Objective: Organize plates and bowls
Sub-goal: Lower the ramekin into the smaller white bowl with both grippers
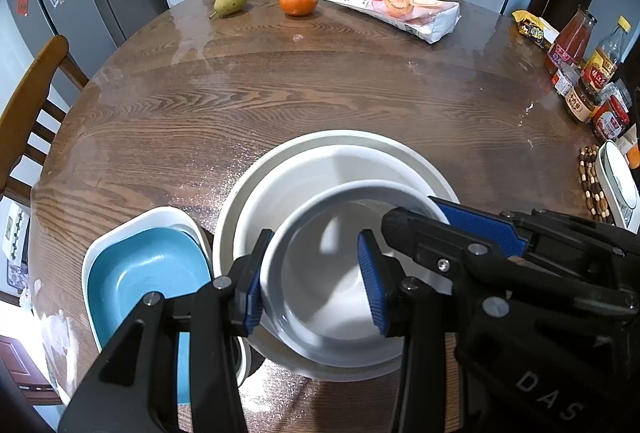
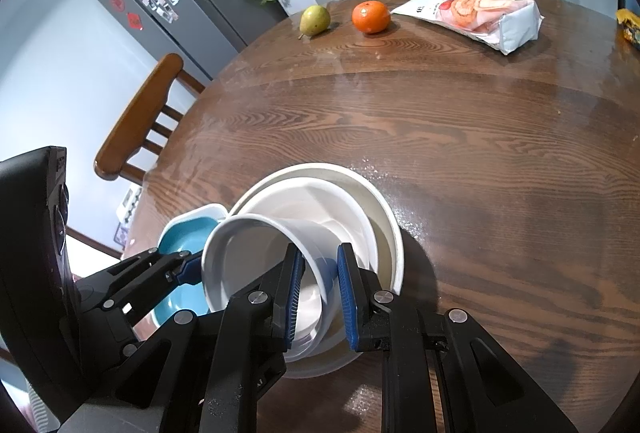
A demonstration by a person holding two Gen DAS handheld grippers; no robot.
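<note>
Left wrist view: the left gripper [image 1: 316, 281] stands spread across the small white bowl's [image 1: 332, 293] rim, one pad outside, one inside, not pinching. That bowl sits tilted in the stacked white dishes [image 1: 344, 143] on the table [image 1: 320, 85]. The right gripper [image 2: 318, 297], marked "DAS", straddles its far wall, apparently unclenched. Bottle labels [image 1: 600, 69] are unreadable.

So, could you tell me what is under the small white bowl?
The small white bowl sits nested in a larger white bowl, which rests on a wide white plate. The table under the stack is covered, so it cannot be seen.
</note>
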